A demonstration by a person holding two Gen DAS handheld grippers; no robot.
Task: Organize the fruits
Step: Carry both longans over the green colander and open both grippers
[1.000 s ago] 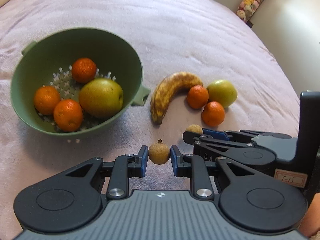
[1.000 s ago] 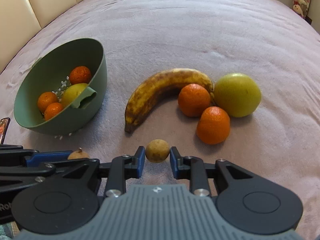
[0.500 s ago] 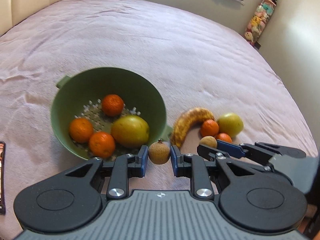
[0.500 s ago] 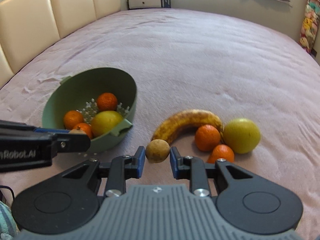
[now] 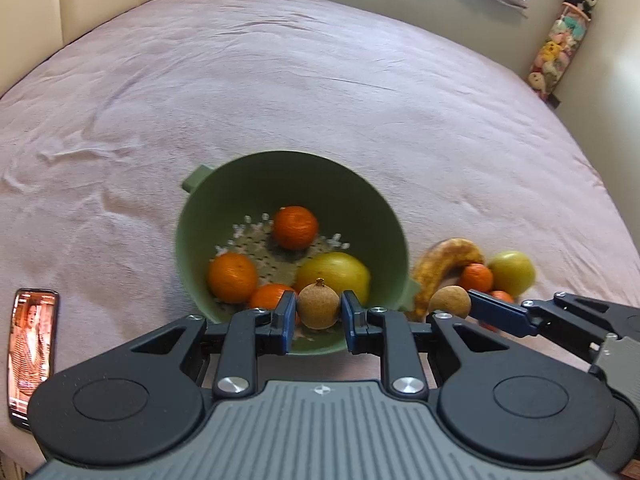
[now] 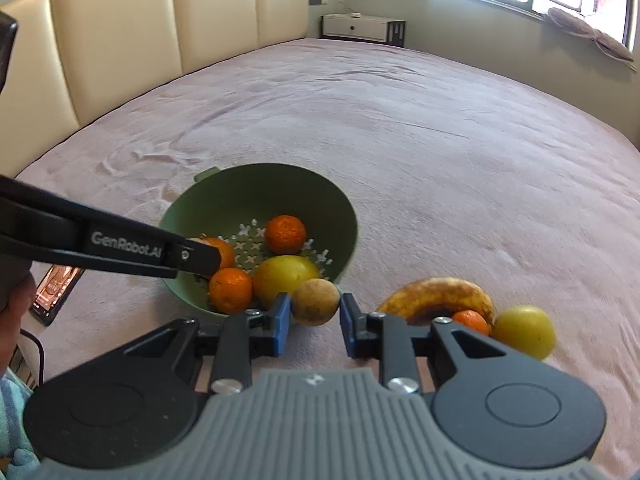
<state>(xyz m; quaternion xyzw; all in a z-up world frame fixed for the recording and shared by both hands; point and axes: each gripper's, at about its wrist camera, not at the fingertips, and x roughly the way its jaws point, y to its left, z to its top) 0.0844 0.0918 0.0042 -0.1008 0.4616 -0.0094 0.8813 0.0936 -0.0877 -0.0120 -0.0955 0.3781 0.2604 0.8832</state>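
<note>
Above the bed (image 5: 320, 92), one brown fruit (image 5: 319, 303) is clamped in the left gripper (image 5: 318, 316), another (image 6: 315, 302) in the right gripper (image 6: 314, 318). The green colander (image 5: 240, 196) is occupied by three oranges and a pear; a phone (image 5: 32, 348) is noted alongside.

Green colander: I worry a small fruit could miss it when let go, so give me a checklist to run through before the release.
1. Left hand-held gripper clamped on its small brown fruit: ok.
2. Right hand-held gripper clamped on the other brown fruit: ok.
3. Green colander upright on the bed cover: ok.
4. Room left in the colander beside three oranges and the yellow-green fruit: ok.
5. Both held fruits past the near rim: cannot tell; they appear about at it.
6. Banana clear of the path: ok.
</note>
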